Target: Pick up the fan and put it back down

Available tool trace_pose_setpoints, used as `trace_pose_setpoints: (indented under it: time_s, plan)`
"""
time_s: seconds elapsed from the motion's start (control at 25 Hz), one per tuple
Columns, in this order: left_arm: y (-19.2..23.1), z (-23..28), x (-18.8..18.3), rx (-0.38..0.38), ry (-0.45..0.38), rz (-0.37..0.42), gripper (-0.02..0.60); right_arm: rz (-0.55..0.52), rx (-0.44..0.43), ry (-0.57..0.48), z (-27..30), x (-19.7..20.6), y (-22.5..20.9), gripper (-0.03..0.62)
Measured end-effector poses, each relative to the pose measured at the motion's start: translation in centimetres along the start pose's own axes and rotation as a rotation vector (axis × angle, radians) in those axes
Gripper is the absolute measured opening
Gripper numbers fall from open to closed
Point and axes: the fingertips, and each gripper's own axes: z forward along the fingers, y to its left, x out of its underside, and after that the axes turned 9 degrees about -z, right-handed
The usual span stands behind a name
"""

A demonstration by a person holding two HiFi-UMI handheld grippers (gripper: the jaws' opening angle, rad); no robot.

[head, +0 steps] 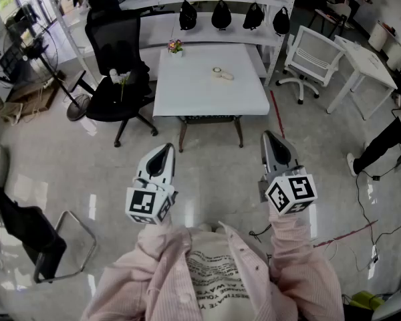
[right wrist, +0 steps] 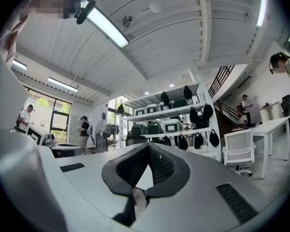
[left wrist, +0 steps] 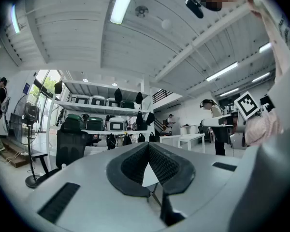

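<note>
The fan is a black pedestal fan; its pole and round base (head: 78, 107) stand on the floor at the far left, beside a black office chair. The left gripper view shows its round head (left wrist: 25, 116) at the left, and the right gripper view shows it small and far off (right wrist: 102, 130). I hold both grippers level in front of my chest, pointing at the white table. My left gripper (head: 164, 154) (left wrist: 148, 147) is shut with nothing in it. My right gripper (head: 270, 139) (right wrist: 148, 147) is shut and empty too. Both are far from the fan.
Ahead stands a white table (head: 187, 99) with a tape roll (head: 218, 73) and a small flower pot (head: 176, 47). A black office chair (head: 120, 89) stands left of it, a white chair (head: 314, 55) right. A dark folding chair (head: 33, 236) is near left. Cables (head: 371, 199) cross the floor at right.
</note>
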Motion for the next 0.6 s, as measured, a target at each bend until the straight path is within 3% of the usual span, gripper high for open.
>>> trace_pose_setpoints:
  time_s: [0.6]
  plan:
    - [1.9, 0.8, 0.5, 0.022, 0.017, -0.025, 0.000, 0.025, -0.030, 0.011, 1.9, 1.4, 1.5, 0.000]
